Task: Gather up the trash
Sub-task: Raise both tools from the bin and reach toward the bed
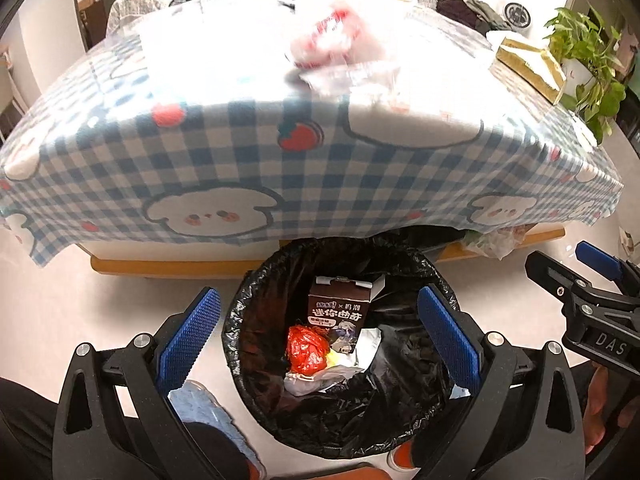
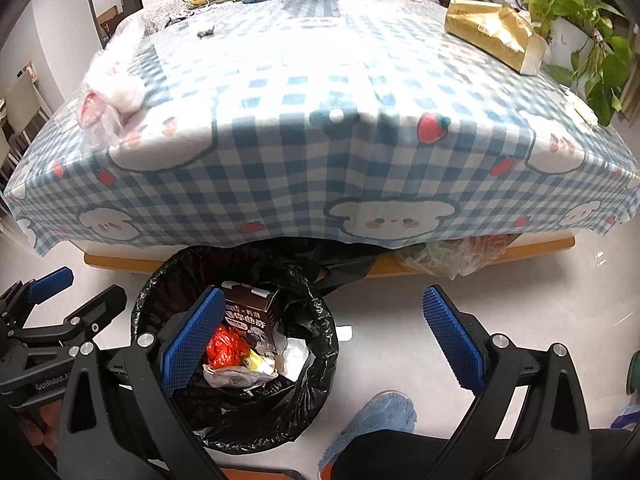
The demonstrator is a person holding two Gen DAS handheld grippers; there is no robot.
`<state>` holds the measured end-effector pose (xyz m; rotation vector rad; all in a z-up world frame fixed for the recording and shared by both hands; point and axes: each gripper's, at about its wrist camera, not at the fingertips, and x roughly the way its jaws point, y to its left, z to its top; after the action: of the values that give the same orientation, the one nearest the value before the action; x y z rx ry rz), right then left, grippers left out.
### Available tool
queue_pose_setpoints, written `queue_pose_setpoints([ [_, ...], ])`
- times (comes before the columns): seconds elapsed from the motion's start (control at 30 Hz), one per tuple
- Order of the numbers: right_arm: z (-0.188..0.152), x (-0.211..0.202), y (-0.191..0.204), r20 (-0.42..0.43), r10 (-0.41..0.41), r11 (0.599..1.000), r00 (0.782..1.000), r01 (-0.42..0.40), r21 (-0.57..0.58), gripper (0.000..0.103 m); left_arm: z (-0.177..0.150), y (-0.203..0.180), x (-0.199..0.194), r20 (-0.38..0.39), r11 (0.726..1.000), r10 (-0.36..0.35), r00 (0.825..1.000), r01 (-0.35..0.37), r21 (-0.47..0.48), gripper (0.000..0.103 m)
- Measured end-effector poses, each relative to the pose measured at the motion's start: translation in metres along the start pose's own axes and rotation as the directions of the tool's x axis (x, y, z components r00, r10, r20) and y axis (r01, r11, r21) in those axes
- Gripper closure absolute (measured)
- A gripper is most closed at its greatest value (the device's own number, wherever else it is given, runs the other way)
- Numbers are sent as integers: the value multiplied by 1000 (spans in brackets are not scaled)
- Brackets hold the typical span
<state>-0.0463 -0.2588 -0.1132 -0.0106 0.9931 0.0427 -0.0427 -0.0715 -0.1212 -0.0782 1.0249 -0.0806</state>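
Both grippers empty above the bin; one bag of rubbish outstanding on the table.

The left gripper point(image 1: 318, 336) hangs directly over the trash bin point(image 1: 256, 360), jaws spread wide, nothing between them; the right gripper point(image 2: 324, 340) sits just beside the bin, partly overlapping its rim, likewise wide open and empty. Inside the bin a brown carton point(image 1: 338, 314) stands on end, long axis near upright, top leaning toward the table point(image 1: 224, 152), with a red wrapper point(image 1: 306, 350) touching its base. A crumpled plastic bag point(image 1: 340, 40) lies on the table beyond the bin; no clear long axis can be told.
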Motion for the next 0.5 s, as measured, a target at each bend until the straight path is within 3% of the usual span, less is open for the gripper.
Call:
queue_pose_setpoints([
  [0.3,14,-25,6,59,7,1000,998,-5,-23,8,15,3,-23,45,1000,18,999,-18,9,6],
  [0.5,35,-44,12,120,15,999,993,-10,-44,8,42,9,-40,93,1000,22,995,-22,-3,6],
])
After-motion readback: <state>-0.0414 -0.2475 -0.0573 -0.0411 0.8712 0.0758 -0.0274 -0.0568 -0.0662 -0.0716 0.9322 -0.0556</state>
